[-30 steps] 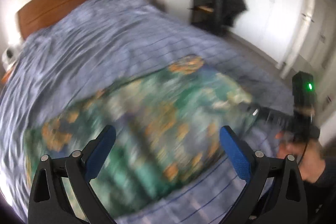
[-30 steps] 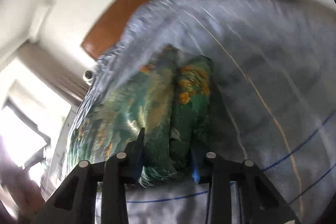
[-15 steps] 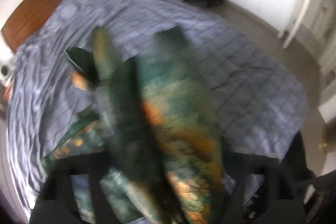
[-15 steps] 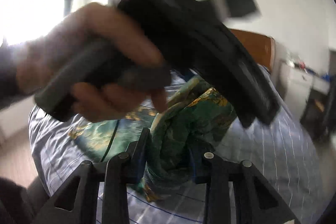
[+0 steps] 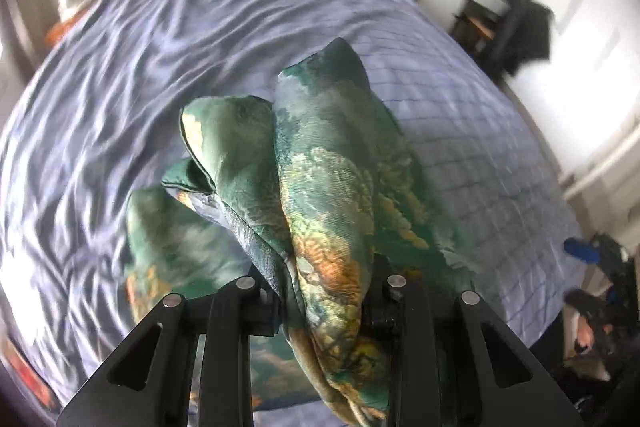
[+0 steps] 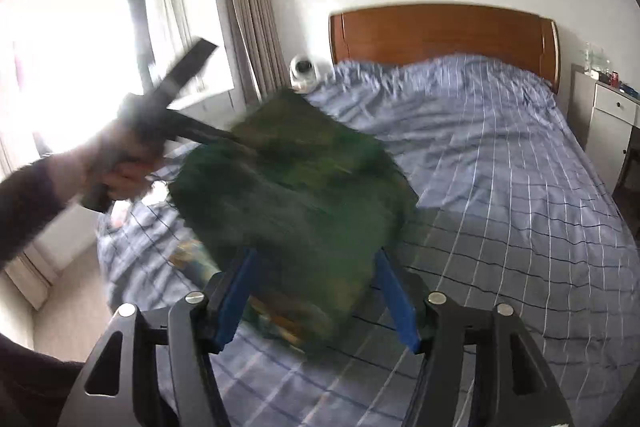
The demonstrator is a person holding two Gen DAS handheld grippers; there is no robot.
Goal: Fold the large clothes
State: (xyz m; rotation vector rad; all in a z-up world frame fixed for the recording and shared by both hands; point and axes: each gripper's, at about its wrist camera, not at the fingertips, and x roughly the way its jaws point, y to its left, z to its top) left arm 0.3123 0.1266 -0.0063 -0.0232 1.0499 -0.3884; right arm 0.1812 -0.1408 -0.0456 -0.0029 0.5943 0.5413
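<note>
The left tongs [image 5: 324,291] are closing, pinching the green garment [image 5: 328,187] above the bed [image 5: 200,39]; the right tongs [image 6: 316,295] are opening around it.

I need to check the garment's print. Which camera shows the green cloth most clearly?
The left wrist view: the green cloth sits sharp and close, its orange flowers readable, bunched between the gripper's closing jaws. The right wrist view shows only a motion-blurred dark green mass.

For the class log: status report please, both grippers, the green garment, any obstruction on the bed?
Left gripper closing, clamped on bunched green garment. Right gripper opening, garment between pads, loose. Bed shows nothing in the way.
</note>
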